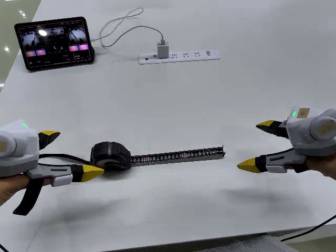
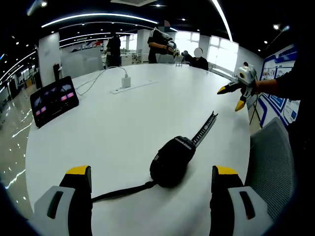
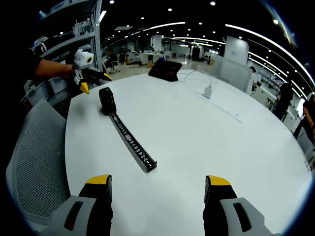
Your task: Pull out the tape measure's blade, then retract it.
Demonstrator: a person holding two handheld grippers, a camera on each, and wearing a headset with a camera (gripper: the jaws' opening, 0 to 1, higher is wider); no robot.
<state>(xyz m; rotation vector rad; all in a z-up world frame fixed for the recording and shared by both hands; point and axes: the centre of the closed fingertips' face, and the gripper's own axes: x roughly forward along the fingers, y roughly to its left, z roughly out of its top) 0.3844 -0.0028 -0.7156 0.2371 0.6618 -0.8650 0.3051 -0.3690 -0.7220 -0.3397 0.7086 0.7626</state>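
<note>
A black tape measure [image 1: 111, 155] lies on the white table [image 1: 220, 89], its blade [image 1: 178, 155] pulled out to the right and resting flat. My left gripper [image 1: 73, 155] stands open just left of the case, its yellow-tipped jaws on either side of the wrist strap [image 1: 60, 156]. In the left gripper view the case [image 2: 172, 155] sits ahead between the jaws, apart from them. My right gripper [image 1: 257, 146] is open a short way right of the blade's hooked end [image 1: 222, 151]. From the right gripper view the blade [image 3: 132, 141] runs back to the case [image 3: 107, 100].
A tablet [image 1: 54, 42] with a lit screen stands at the back left. A white power strip [image 1: 178, 55] with a plugged charger and cable lies at the back middle. The table's near edge [image 1: 210, 242] runs close below the grippers. A grey chair [image 2: 268, 167] stands beside the table.
</note>
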